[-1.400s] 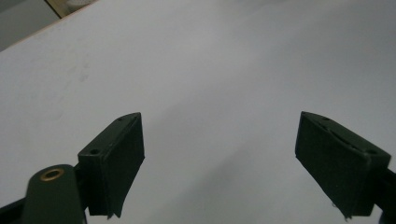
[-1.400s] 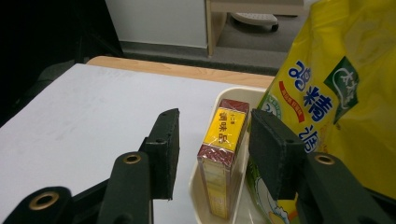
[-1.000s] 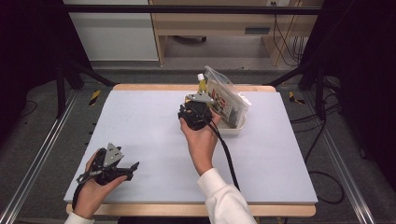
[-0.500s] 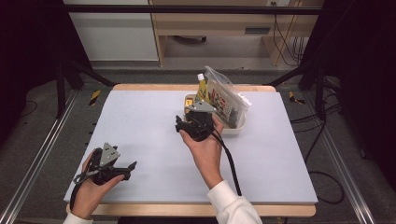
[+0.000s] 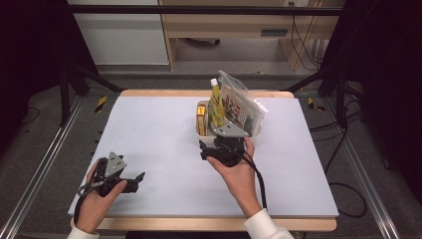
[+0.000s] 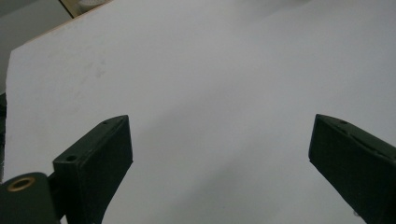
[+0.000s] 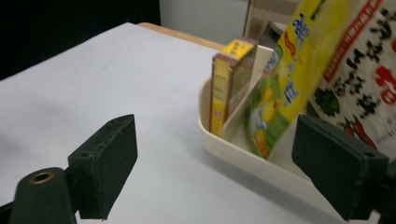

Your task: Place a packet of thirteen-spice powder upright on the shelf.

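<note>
Your right claw [image 5: 209, 149] is standing released just in front of the cream tray [image 5: 259, 130] near the desk's [image 5: 149, 129] far edge; its jaws have just been opening, nothing between them, leaving the yellow pouch [image 5: 216, 105] leaning inside. Your left claw [image 5: 137, 178] is resting released, empty, by the near-left corner.

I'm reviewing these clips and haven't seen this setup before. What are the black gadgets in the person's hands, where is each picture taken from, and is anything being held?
A person holds a hand-operated two-jaw tool in each hand. The high view looks down on the white table: left tool near the front edge, right tool beside a cream tray. The other two views come from cameras riding on each tool, looking along its black jaws. The tray holds a small yellow box, a yellow-green pouch and a printed snack bag. Both tools are open with nothing between the jaws; the right tool's jaws have just been opening.
</note>
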`<state>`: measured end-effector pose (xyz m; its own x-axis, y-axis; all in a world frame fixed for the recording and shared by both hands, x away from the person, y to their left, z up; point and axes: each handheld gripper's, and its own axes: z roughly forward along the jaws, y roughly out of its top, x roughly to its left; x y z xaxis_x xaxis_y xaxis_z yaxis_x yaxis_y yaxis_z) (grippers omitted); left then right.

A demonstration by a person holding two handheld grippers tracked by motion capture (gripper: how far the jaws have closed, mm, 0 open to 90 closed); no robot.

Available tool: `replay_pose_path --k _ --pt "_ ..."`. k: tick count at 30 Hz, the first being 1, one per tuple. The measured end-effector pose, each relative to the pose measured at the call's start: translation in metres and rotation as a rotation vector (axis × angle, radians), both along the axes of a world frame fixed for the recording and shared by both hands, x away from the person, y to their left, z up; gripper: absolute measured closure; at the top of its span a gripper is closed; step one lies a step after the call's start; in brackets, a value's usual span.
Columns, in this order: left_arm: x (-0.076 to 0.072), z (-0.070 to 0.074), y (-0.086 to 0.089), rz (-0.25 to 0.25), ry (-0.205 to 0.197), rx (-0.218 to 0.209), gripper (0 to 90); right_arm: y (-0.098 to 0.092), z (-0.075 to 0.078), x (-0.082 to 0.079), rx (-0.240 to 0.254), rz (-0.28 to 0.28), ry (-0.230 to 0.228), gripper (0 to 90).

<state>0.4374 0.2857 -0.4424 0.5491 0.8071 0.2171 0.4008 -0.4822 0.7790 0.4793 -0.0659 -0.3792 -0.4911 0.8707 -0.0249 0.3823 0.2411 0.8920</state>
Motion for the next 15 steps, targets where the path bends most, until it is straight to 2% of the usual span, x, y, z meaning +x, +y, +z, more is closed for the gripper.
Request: replay_pose_path --k 15 --pt "0.001 -0.004 0.003 0.017 0.005 0.013 5.3 -0.076 -0.035 -0.018 0.013 -0.040 0.038 8.9"
